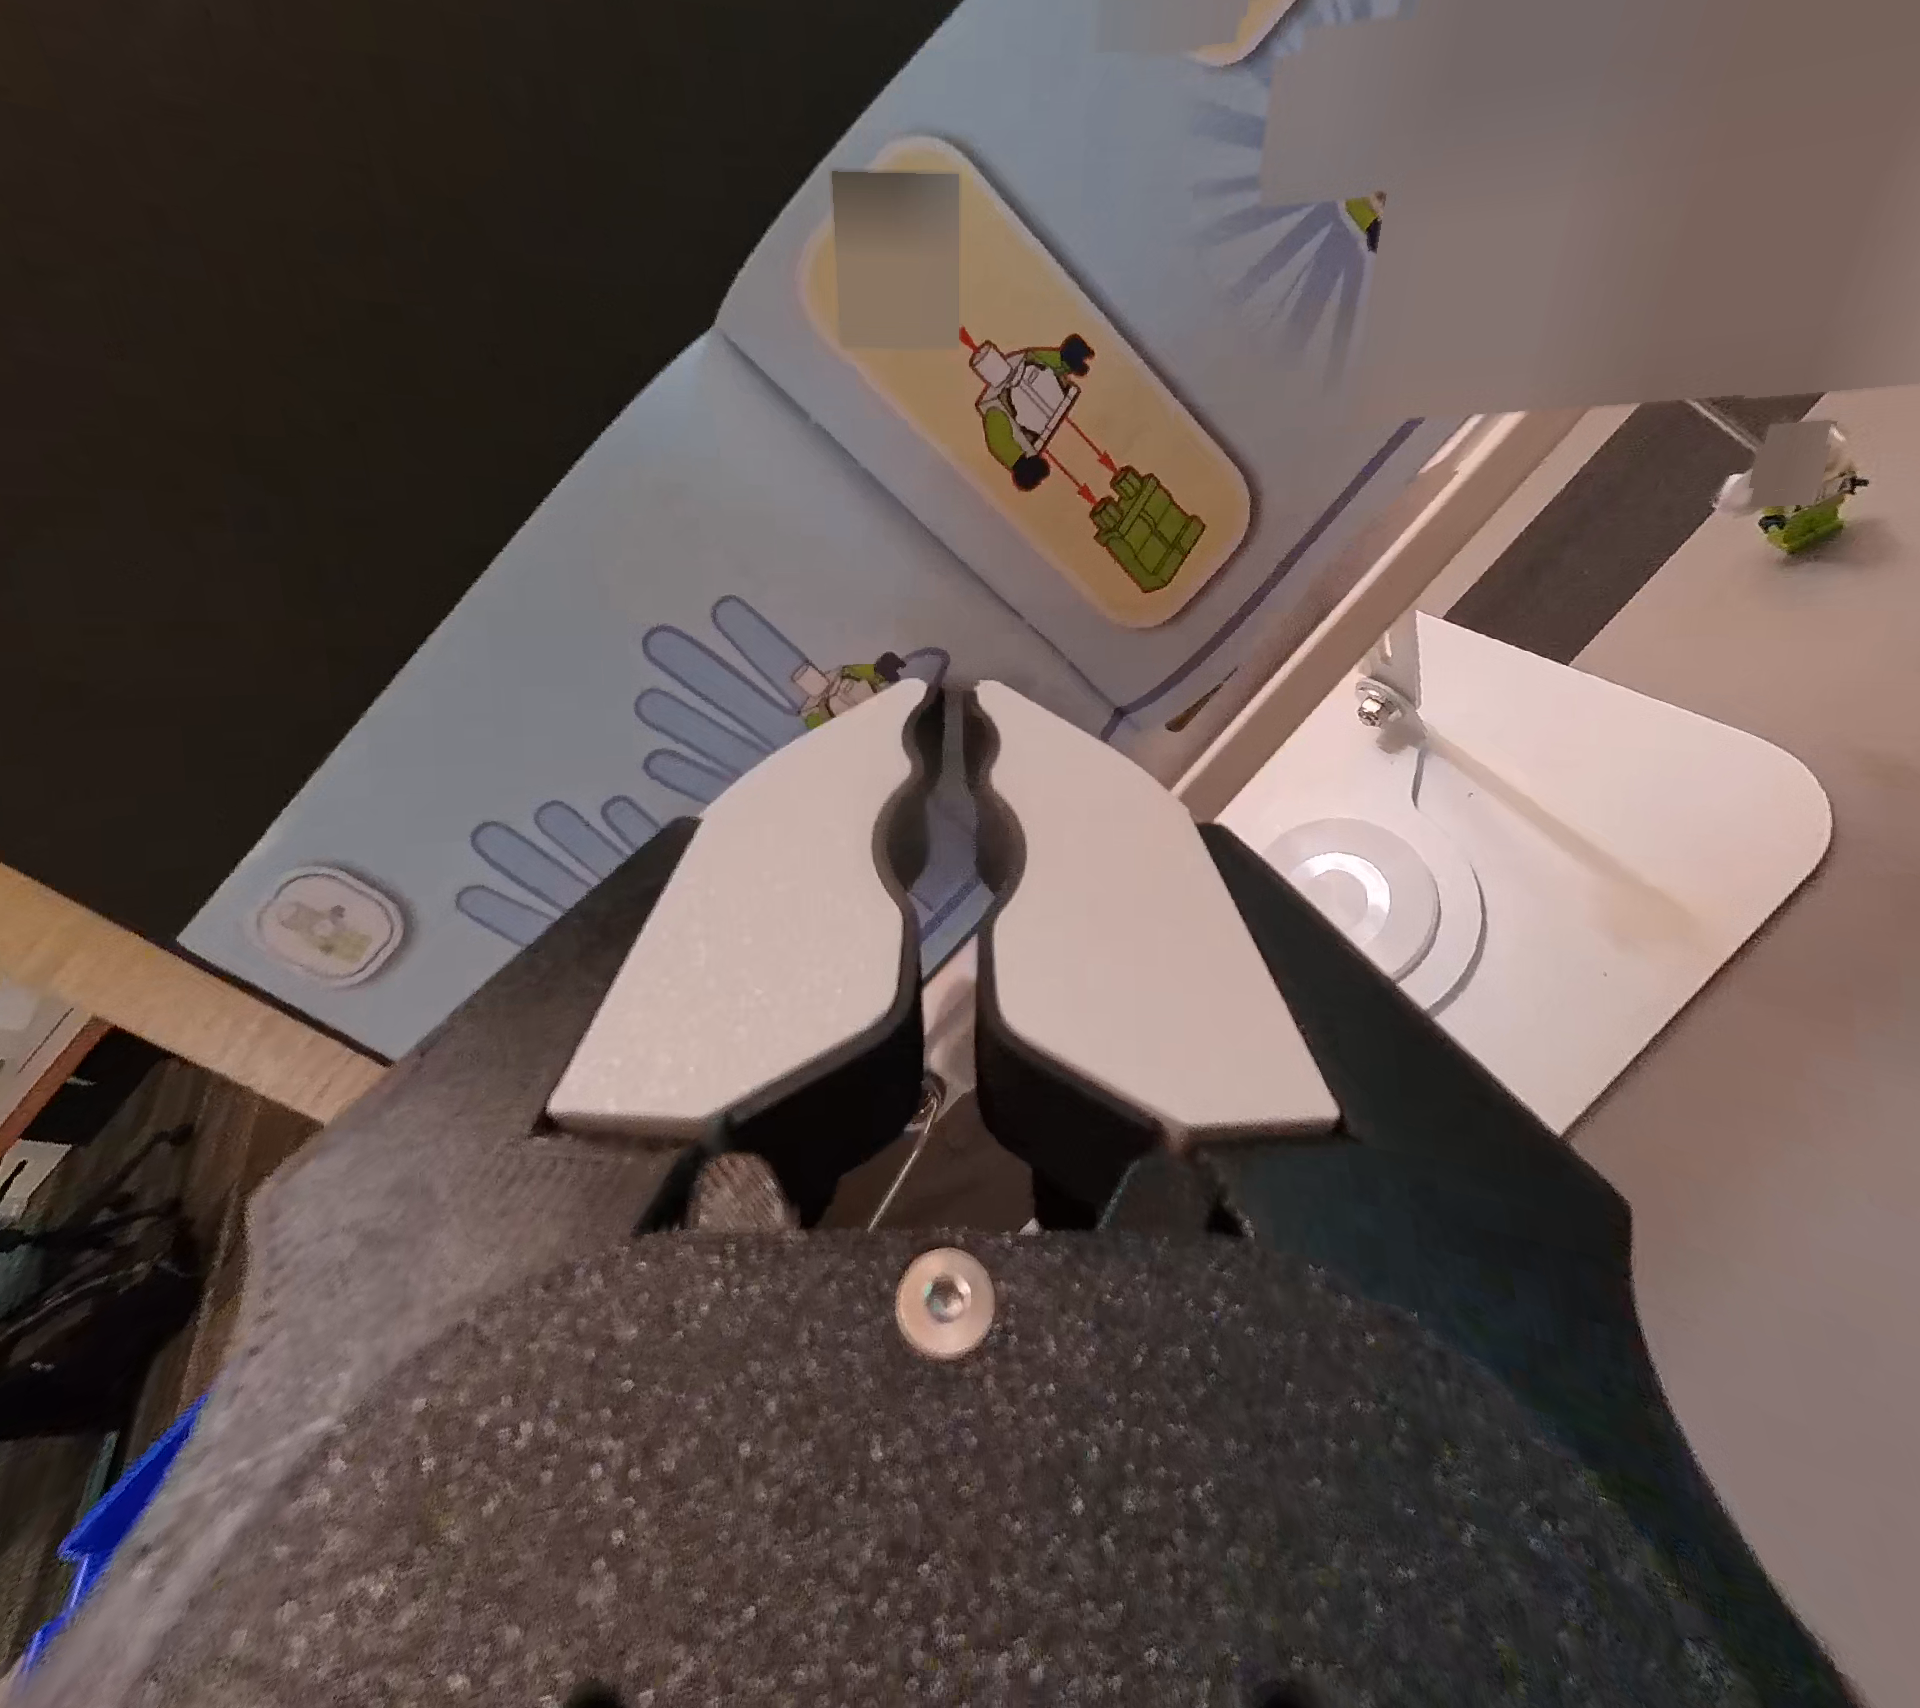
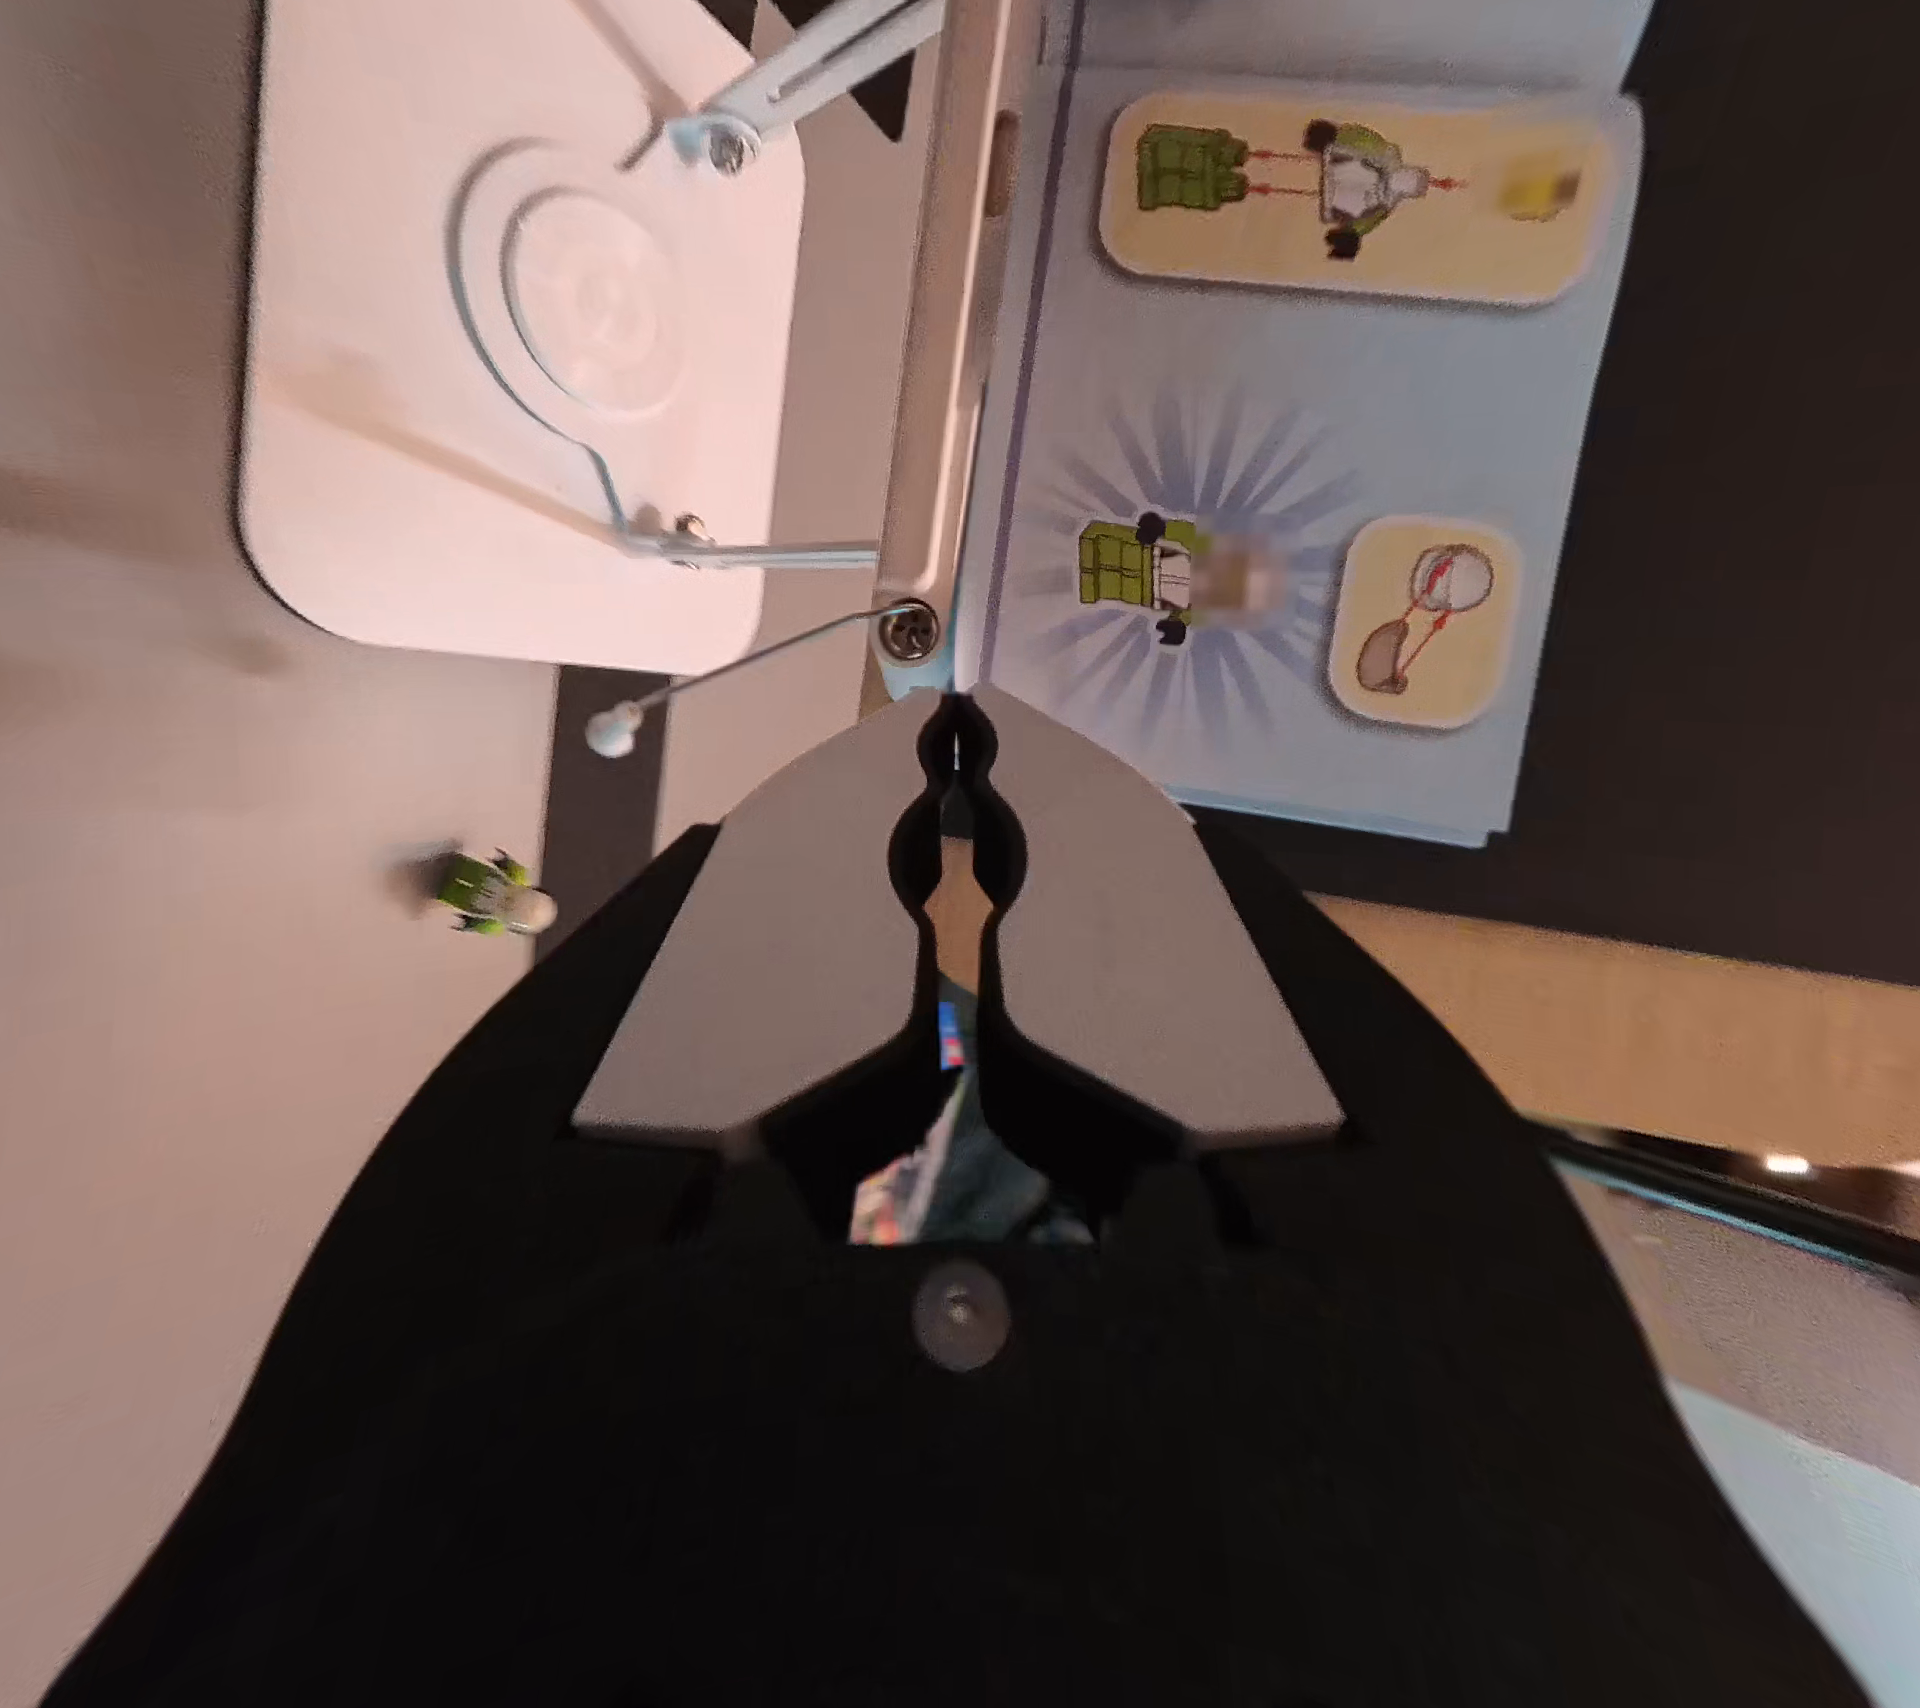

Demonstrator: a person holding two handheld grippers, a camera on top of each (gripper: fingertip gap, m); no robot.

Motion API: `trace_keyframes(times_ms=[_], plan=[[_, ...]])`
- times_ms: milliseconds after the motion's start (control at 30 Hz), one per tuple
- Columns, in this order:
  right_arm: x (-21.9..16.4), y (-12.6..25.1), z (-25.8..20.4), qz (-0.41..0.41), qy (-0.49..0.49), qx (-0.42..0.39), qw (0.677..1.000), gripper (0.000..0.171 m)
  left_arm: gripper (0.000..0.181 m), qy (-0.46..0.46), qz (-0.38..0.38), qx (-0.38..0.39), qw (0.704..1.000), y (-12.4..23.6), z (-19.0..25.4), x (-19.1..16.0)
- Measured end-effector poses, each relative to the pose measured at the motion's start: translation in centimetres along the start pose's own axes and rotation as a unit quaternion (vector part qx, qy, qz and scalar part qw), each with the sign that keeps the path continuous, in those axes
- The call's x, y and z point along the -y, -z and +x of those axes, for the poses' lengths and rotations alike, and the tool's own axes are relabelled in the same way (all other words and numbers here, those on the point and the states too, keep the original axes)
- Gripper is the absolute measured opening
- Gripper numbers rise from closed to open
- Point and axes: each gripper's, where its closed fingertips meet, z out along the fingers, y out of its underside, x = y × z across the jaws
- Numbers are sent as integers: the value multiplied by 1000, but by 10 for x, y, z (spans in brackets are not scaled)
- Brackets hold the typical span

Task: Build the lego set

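We see the left gripper [image 1: 948, 702] with its pale, wavy-edged fingers [image 1: 790, 910] pinched on the lower edge of the glossy blue instruction booklet [image 1: 665, 578]. The right gripper [image 2: 954, 702] has its fingers together at the booklet's near corner; whether they grip it we cannot tell. The small lime-green lego figure [image 2: 488, 891] stands apart on the smooth grey bench [image 2: 156, 1139], near the white rounded stand base [image 2: 416, 204].

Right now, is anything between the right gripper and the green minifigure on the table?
Nothing sits directly between the right gripper and the minifigure. The stand's wire arm juts out just beside that path.
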Motion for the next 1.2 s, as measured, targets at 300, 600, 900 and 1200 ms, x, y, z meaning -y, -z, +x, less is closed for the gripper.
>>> trace_keyframes(times_ms=[300, 600, 900, 1200], plan=[[2, 7, -2, 33, -222, 137, 965, 0, 11, -27, 14, -19, 999, 12, 16, 11], [4, 6, -3, 31, -289, 198, 936, 0, 11, -13, 6, -21, 1000, 3, 12, 6], [5, 9, 1, 45, -367, 260, 892, 0, 12, -10, 9, -26, 1000, 1, 12, 5], [15, 21, 14, 86, -422, 280, 858, 0, 15, -20, 36, -39, 998, 11, 21, 15]])
